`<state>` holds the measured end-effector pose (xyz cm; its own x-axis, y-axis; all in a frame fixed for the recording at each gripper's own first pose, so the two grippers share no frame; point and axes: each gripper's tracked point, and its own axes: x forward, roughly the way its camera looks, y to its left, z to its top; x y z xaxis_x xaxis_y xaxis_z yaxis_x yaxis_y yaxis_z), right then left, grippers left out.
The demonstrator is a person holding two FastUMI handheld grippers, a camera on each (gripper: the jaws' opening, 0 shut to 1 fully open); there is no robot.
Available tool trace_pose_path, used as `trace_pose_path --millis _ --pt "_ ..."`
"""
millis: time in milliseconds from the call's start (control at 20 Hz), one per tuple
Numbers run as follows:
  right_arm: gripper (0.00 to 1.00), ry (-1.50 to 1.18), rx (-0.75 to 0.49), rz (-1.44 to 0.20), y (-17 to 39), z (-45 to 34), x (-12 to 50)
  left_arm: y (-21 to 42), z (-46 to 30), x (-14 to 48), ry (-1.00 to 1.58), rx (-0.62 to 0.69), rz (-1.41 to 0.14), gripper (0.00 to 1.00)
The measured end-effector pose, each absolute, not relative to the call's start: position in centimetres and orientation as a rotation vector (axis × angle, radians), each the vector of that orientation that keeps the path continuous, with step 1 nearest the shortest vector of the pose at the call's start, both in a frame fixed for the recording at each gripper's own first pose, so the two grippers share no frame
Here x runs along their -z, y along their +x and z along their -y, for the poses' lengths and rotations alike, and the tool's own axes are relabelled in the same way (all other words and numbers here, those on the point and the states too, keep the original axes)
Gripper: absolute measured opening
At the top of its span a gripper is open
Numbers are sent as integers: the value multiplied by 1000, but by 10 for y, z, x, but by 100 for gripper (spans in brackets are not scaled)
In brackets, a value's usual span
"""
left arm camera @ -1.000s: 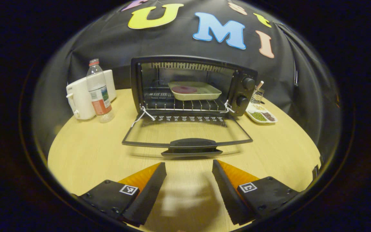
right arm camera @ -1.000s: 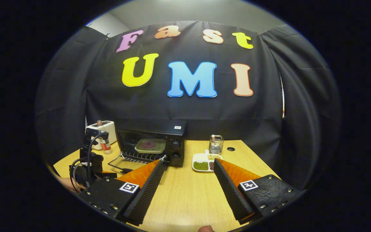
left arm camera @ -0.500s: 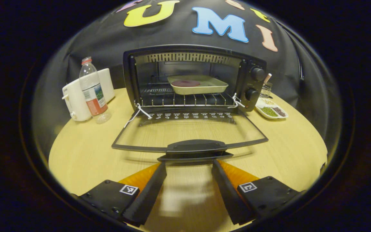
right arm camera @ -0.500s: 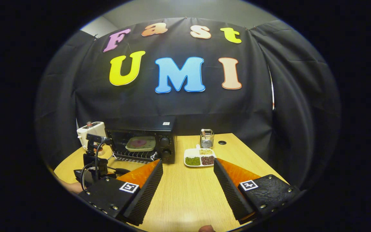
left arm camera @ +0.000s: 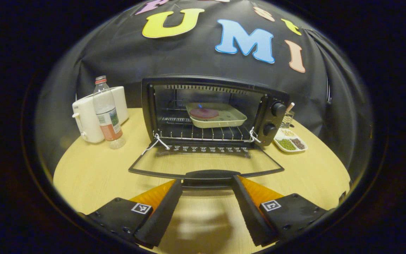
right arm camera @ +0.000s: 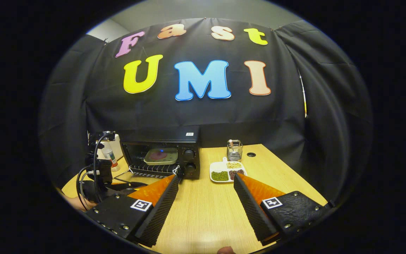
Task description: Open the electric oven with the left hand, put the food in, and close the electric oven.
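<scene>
Left tongs (left arm camera: pixel 206 185) spread wide, level at oven door handle (left arm camera: pixel 208 174); right tongs (right arm camera: pixel 205 183) wide, empty

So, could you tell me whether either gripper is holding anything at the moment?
Nothing is held. The left gripper is open at the oven door handle; the right gripper is open over the table.

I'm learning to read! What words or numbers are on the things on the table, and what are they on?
No text here can be read.
Bottle: label print too small.
Oven door: row of white marks by the hinge, too blurred.
Knobs: any marks around them too small.
Sticker on top of the oven: too small.
Left gripper and right gripper: square black-and-white patterns, no words.
</scene>
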<state>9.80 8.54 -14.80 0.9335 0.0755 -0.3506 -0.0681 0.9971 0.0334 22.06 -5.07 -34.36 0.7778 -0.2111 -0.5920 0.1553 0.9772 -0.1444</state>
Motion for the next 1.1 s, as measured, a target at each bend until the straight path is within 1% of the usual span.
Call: trace_pose_path --millis 50,150,200,250,400,450,550,600,700,750,900,950,1000,1050,1100 --pt "98 15 -77 -358 98 -86 149 221 49 340 -87 199 -646 100" --pt "98 5 -76 -358 100 -86 150 225 49 329 -81 199 -617 100" --pt "98 6 -75 -355 100 -86 148 227 49 322 -74 201 -599 97" --pt "98 11 -73 -353 96 -84 146 229 49 315 -64 204 -575 97" --pt "98 12 -70 -361 90 -81 151 243 51 291 -32 225 -505 97" --pt "98 11 -69 -364 92 -82 154 243 51 290 -41 220 -514 100" --pt "98 15 -66 -365 89 -82 157 254 51 277 -34 225 -454 100" --pt "98 18 -67 -364 87 -83 158 258 50 270 -23 233 -426 97" --pt "98 18 -68 -374 90 -84 160 270 53 262 16 249 -386 100" --pt "98 17 -67 -378 90 -83 160 275 52 257 22 252 -373 97" --pt "98 24 -69 -398 89 -86 163 294 54 246 0 256 -345 97" --pt "98 24 -70 -401 89 -86 164 301 53 243 -9 256 -338 100" --pt "98 22 -69 -405 90 -87 167 306 54 241 -7 257 -332 97" --pt "98 20 -69 -408 90 -88 168 310 54 239 -4 259 -320 100" --pt "98 18 -67 -410 92 -90 169 314 54 238 -1 262 -314 97"
